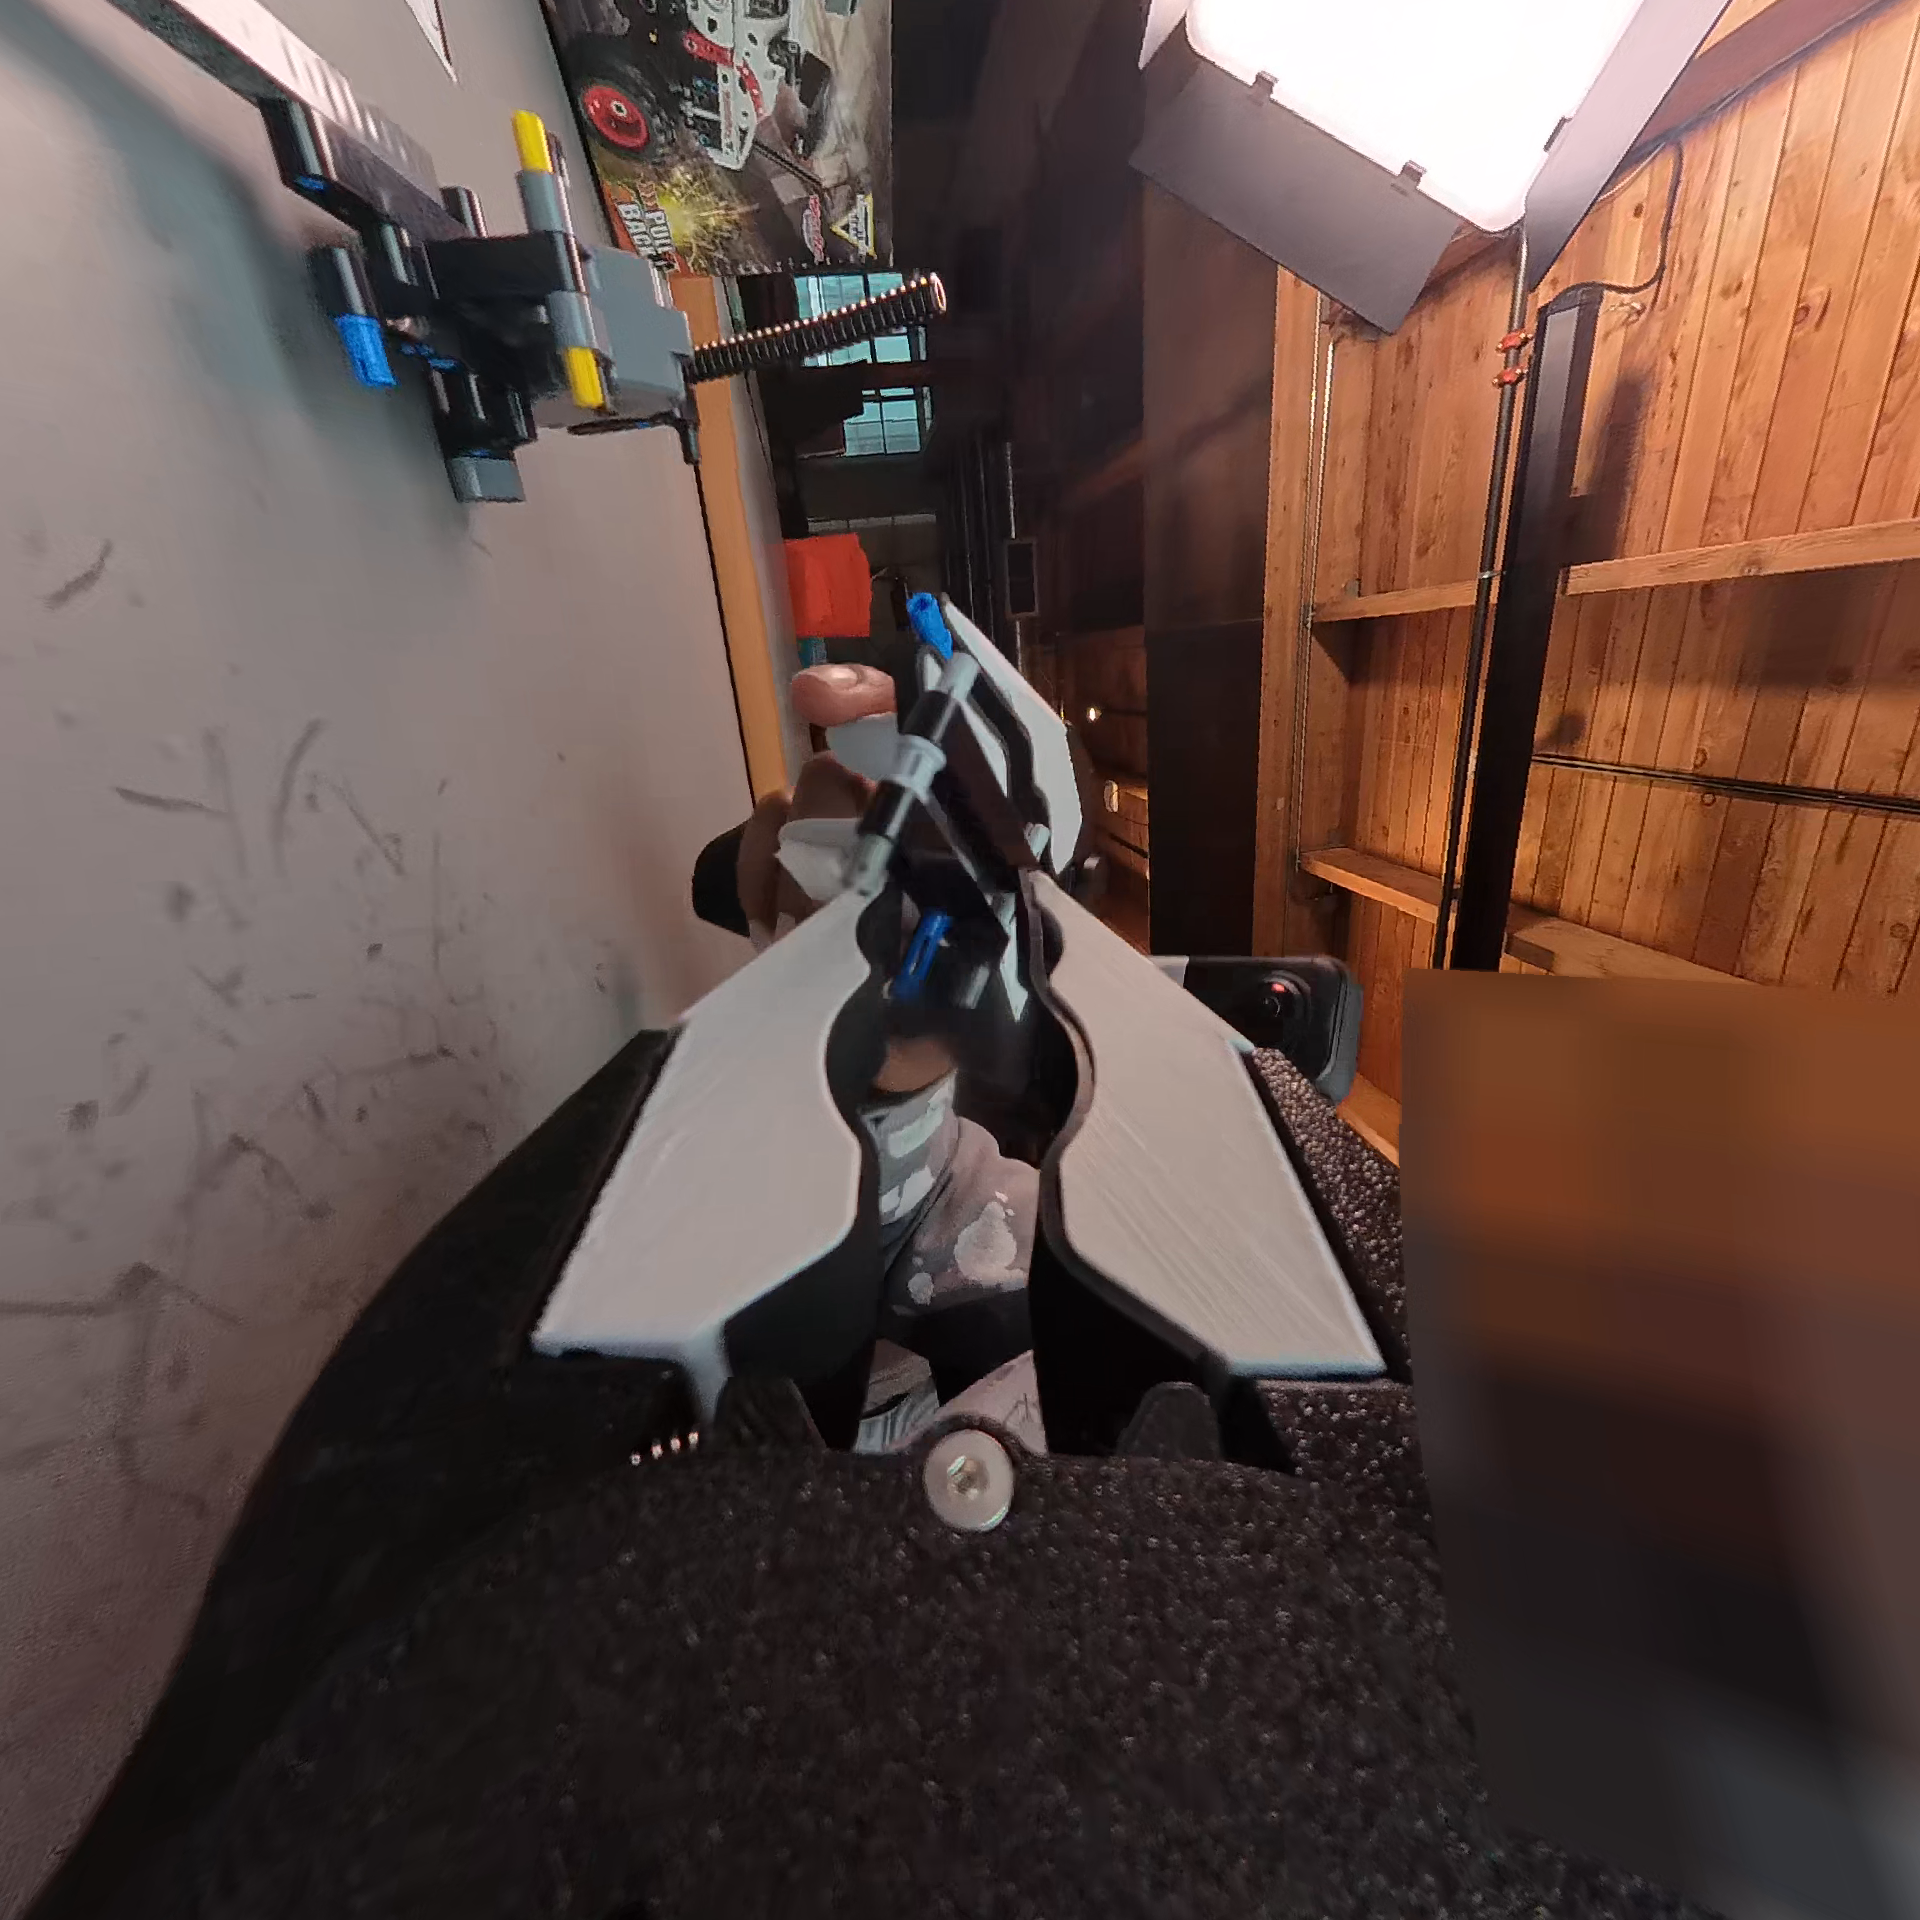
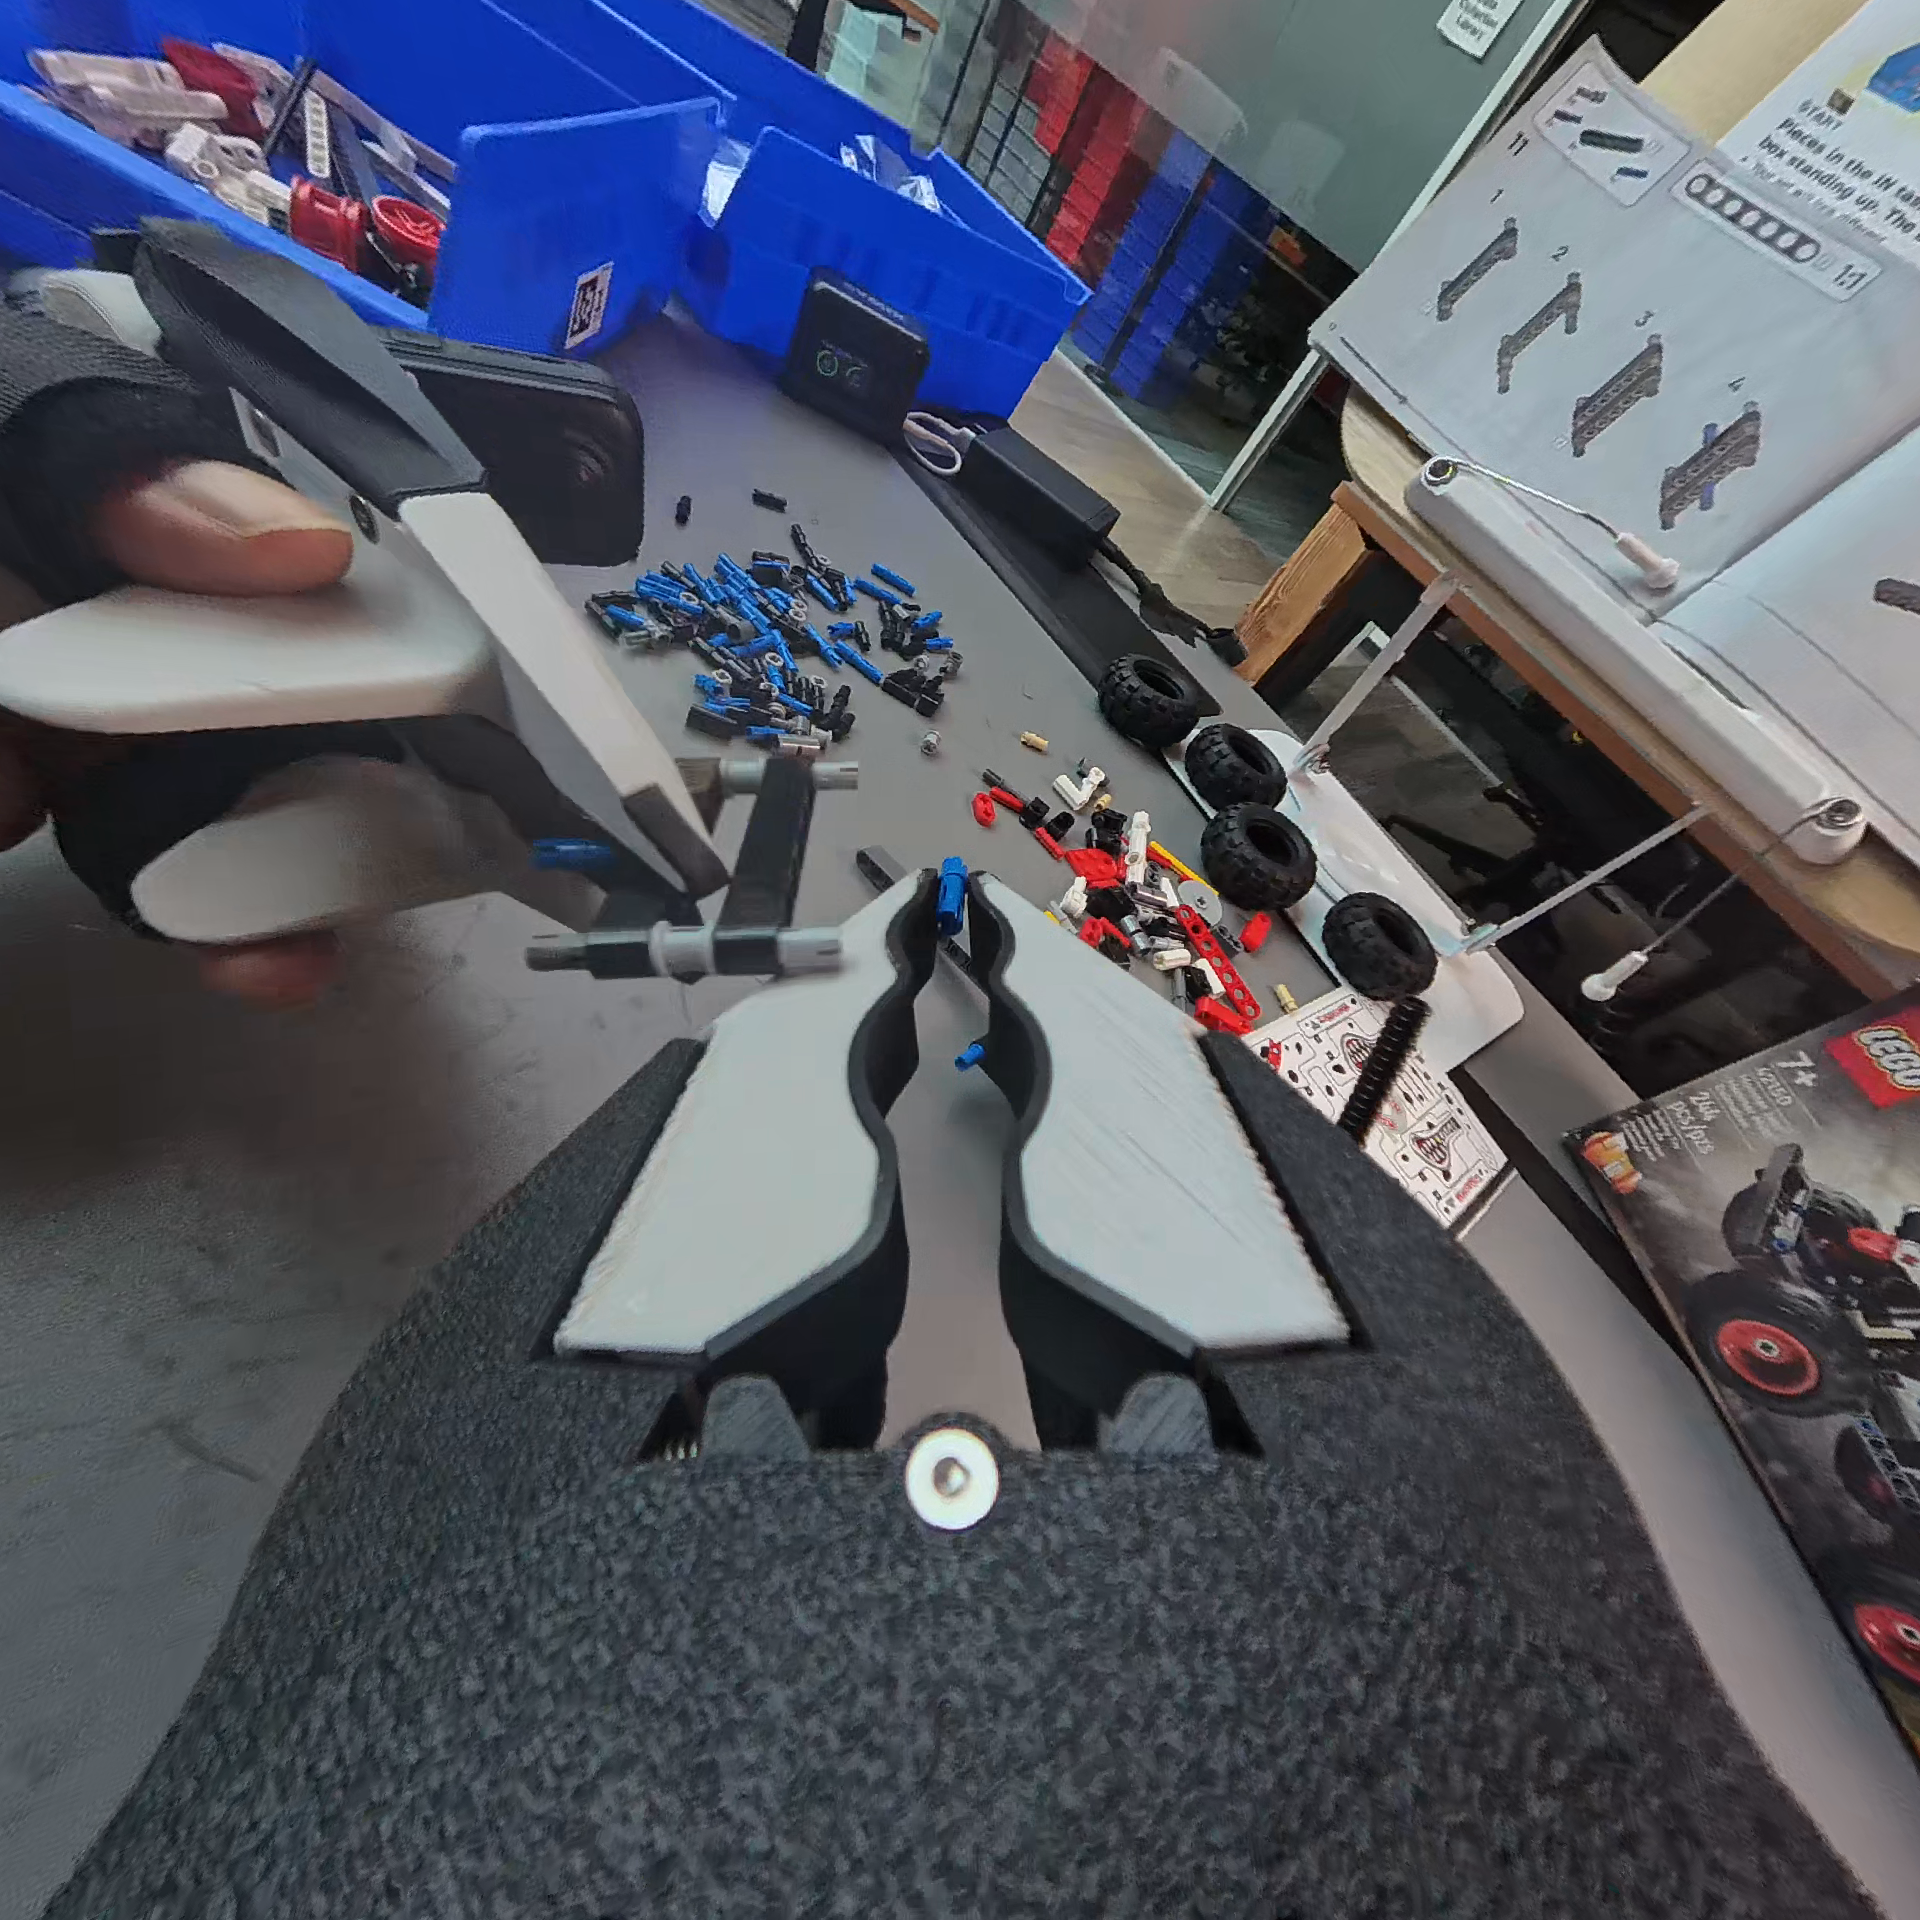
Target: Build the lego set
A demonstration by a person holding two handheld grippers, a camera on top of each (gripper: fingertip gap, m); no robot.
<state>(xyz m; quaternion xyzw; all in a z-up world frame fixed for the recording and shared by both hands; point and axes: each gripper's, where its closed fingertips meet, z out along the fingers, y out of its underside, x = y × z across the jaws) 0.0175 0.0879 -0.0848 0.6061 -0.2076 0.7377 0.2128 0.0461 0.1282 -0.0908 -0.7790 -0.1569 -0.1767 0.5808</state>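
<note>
Grey tabletop, scuffed; blue bins along its far edge, wood-panelled wall behind in the left wrist view.

Far left on the table: a second, larger subassembly of black and grey beams with yellow axle ends. It lies well apart from both grippers.

Left gripper: jaws closed on a small frame of black beams and grey axles, held in the air above the table. Its lower axle runs roughly left-right in the right wrist view, its free end just beside the right gripper's left fingertip. One blue pin already sits in the frame near the left jaws.

Centre: right gripper, jaws nearly closed, pinching a blue pin at the very tips. The pin's long axis stands roughly upright between the tips, about crosswise to the lower axle. It is just right of the frame; contact cannot be confirmed.

Judgement: the step in hand is seating this pin in a frame hole. The target hole is not resolved. The pin probably needs aligning with the hole's axis first.

Right: loose blue and black pins, red and white small parts, four tyres, instruction booklet on a stand, box at the table edge.
</note>
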